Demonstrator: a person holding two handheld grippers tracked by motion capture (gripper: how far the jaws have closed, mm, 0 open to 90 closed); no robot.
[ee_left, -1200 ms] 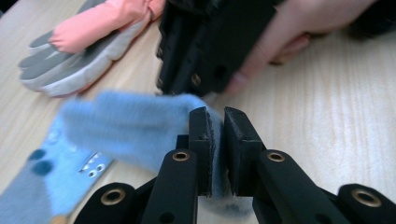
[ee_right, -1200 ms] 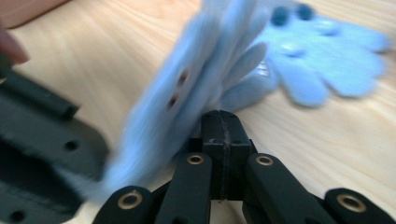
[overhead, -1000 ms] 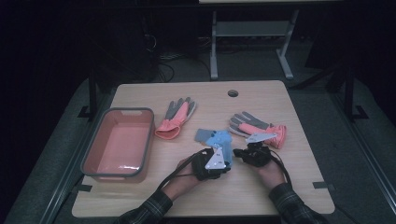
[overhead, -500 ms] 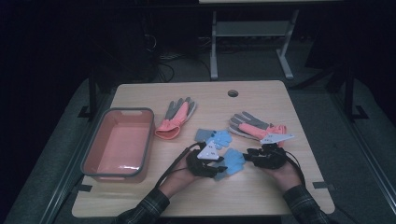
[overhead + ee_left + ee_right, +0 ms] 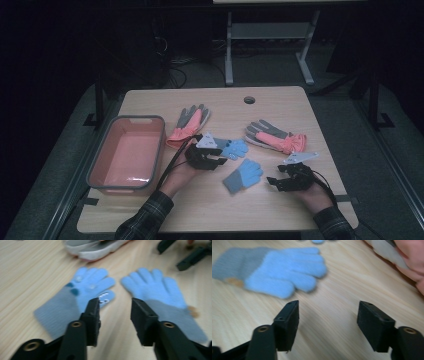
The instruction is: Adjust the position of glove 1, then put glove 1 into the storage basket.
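Observation:
Two blue gloves lie flat on the wooden table (image 5: 210, 220), apart from each other. One blue glove (image 5: 234, 148) (image 5: 82, 292) has small dots on it; the other blue glove (image 5: 242, 175) (image 5: 160, 295) (image 5: 277, 267) lies nearer the front. My left gripper (image 5: 217, 161) (image 5: 115, 315) stands open just left of both gloves, its jaws holding nothing. My right gripper (image 5: 274, 182) (image 5: 328, 325) is open over bare wood, right of the nearer blue glove.
A pink bin (image 5: 100, 165) stands at the left. One pink-and-grey glove (image 5: 189, 125) lies behind my left hand; a second pink-and-grey glove (image 5: 275, 136) (image 5: 402, 252) (image 5: 97, 247) lies behind my right gripper. A round hole (image 5: 249, 100) marks the table's far side.
The grippers, close together over the blue gloves a second ago, have drawn apart. The right hand moved right and toward the front; the two blue gloves now lie apart.

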